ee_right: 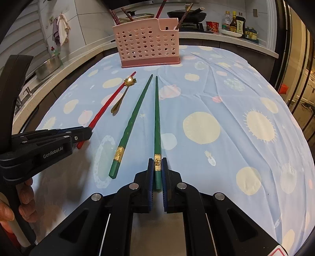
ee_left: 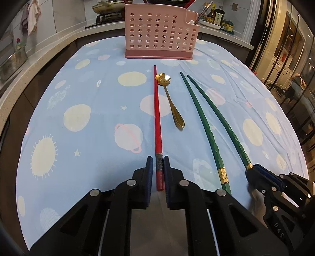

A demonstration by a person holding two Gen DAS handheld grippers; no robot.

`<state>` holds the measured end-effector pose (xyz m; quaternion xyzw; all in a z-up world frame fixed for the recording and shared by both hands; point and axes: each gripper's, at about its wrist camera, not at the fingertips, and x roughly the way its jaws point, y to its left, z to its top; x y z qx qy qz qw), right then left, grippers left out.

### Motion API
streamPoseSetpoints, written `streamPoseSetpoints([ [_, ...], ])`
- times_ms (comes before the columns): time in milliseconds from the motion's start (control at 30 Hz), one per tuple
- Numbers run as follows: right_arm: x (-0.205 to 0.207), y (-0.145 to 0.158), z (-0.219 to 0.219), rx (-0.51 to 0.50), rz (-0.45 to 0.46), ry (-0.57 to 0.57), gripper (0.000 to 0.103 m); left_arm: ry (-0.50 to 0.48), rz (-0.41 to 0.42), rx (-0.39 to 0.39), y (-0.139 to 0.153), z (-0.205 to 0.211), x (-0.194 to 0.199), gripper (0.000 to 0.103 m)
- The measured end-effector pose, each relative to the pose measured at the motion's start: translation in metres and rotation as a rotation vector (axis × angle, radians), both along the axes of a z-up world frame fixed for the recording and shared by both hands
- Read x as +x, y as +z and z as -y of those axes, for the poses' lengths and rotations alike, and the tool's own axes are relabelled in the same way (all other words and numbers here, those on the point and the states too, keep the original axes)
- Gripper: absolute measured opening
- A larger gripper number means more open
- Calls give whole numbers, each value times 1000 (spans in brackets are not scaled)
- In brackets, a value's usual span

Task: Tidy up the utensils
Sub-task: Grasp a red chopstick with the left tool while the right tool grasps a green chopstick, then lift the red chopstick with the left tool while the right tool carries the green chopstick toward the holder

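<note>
A pink perforated utensil holder stands at the far side of the table with several chopsticks in it. On the cloth lie a red chopstick, a gold flower-shaped spoon and two green chopsticks. My left gripper is shut on the red chopstick's near end. My right gripper is shut on the right green chopstick at its gold band. The other green chopstick lies free between them.
The table wears a blue cloth with planets and suns. Behind it runs a kitchen counter with a steel bowl, pans on a stove and sauce bottles. A hand holds the left gripper's grip.
</note>
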<state>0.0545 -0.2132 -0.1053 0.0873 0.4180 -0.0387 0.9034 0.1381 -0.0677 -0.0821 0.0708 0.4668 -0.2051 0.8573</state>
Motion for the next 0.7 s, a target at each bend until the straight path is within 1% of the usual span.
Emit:
streamPoseSetpoints([
  [200,-8,14,2,7,33,-11,7,-12,8,-12,9,-7,-10,7],
  [400,-17,38,7,9,88,-23,7,-9,38,-39,28,-16,-16,7],
  [533,-22,59,16,37,135,-33,7,-4,70,-65,48,-23,-19,7],
  [700,-24,92,28,54,217,-45,7,2,126,-113,79,-32,-15,7],
])
